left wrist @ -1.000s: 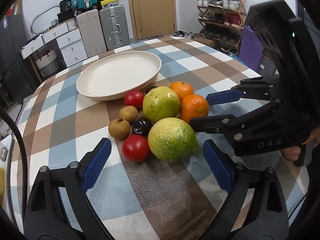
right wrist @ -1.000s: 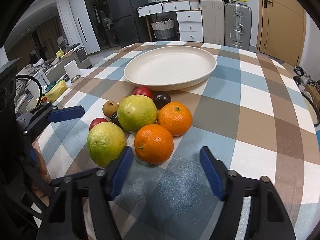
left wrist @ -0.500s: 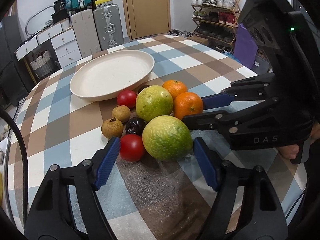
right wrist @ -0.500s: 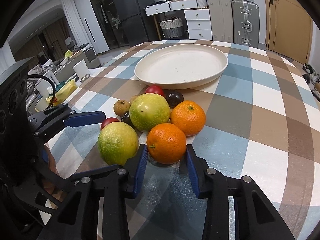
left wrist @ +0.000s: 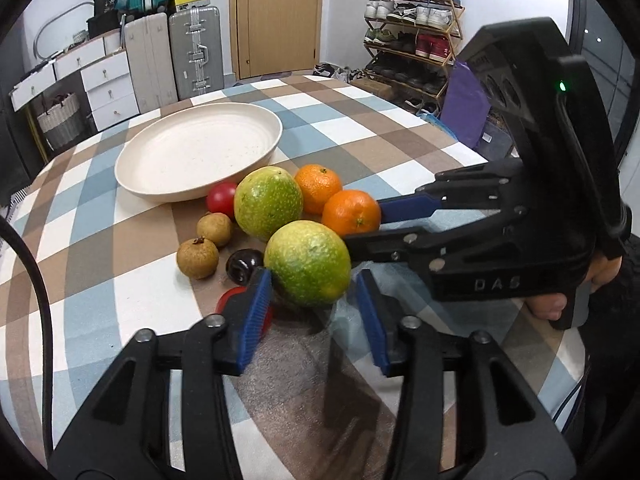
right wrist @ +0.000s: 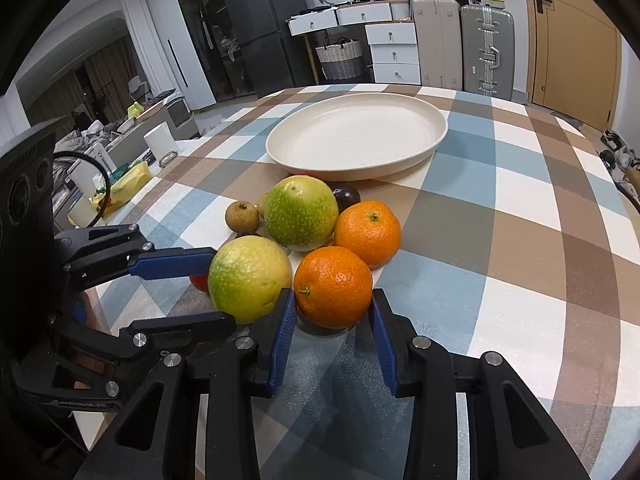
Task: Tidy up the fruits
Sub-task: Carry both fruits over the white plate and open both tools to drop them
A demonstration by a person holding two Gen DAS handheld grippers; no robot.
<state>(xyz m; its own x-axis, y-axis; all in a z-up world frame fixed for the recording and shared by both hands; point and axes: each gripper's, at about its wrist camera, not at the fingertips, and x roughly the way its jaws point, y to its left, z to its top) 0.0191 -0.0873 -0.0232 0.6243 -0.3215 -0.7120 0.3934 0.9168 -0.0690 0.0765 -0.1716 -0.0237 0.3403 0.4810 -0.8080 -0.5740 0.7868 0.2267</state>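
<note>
table [left wrist: 400, 132]: checked cloth; on it: cream plate [left wrist: 200, 152]; clustered fruits [left wrist: 272, 204]

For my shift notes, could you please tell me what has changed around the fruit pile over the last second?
Both hand-held grippers closed in. The left hand-held gripper has just been closing around the near green fruit; full contact is unclear. The right hand-held gripper closed onto the near orange. The plate and other fruit stayed put.
</note>
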